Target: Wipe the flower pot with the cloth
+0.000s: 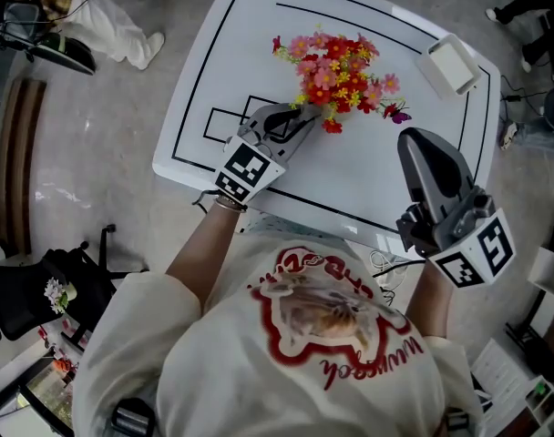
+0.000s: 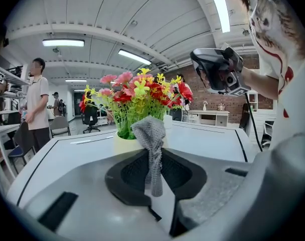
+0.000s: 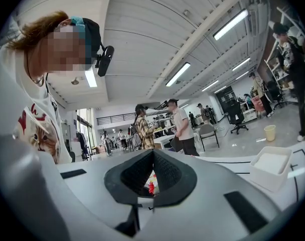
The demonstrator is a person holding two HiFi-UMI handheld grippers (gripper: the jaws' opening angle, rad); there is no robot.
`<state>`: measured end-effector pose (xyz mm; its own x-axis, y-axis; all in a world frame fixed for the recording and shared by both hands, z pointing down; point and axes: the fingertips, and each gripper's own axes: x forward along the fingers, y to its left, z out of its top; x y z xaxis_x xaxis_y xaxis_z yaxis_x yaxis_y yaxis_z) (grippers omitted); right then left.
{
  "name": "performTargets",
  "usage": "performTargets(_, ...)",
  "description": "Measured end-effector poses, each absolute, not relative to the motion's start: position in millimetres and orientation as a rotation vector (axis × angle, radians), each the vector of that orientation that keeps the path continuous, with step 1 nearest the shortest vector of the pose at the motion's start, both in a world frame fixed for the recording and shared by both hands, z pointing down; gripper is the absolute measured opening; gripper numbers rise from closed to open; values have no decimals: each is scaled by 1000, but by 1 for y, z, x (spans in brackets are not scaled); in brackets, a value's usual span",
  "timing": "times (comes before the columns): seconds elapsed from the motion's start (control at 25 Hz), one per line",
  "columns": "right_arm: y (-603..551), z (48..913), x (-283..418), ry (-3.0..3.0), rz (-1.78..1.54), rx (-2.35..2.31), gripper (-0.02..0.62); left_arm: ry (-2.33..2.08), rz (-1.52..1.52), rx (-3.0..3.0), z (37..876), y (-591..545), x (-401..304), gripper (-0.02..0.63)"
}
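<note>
A pale yellow flower pot (image 2: 123, 143) of red, pink and yellow flowers (image 1: 339, 73) stands near the middle of the white table (image 1: 368, 185). My left gripper (image 1: 300, 116) reaches the pot's left side and is shut on a grey mesh cloth (image 2: 151, 144). The cloth bunches above the jaw tips, right in front of the pot; I cannot tell whether it touches. In the head view the pot is hidden under the blooms. My right gripper (image 1: 414, 141) hangs over the table's right front, apart from the pot, jaws together with nothing in them. A bit of the flowers (image 3: 151, 183) shows through its jaws.
A white rectangular tray (image 1: 450, 65) sits at the table's far right corner. Black lines are marked on the tabletop. Several people stand and chairs are placed around other tables in the room behind. A black bag lies on the floor at the left.
</note>
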<state>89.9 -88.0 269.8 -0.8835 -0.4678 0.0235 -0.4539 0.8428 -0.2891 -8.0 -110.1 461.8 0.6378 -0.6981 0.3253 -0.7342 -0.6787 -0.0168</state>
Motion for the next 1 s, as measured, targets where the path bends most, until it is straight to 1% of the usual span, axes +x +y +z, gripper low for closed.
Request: performTargets(1.0,-80,275,100,2967,-471,-714,0,-1096,433,2767,459,-95,39,55)
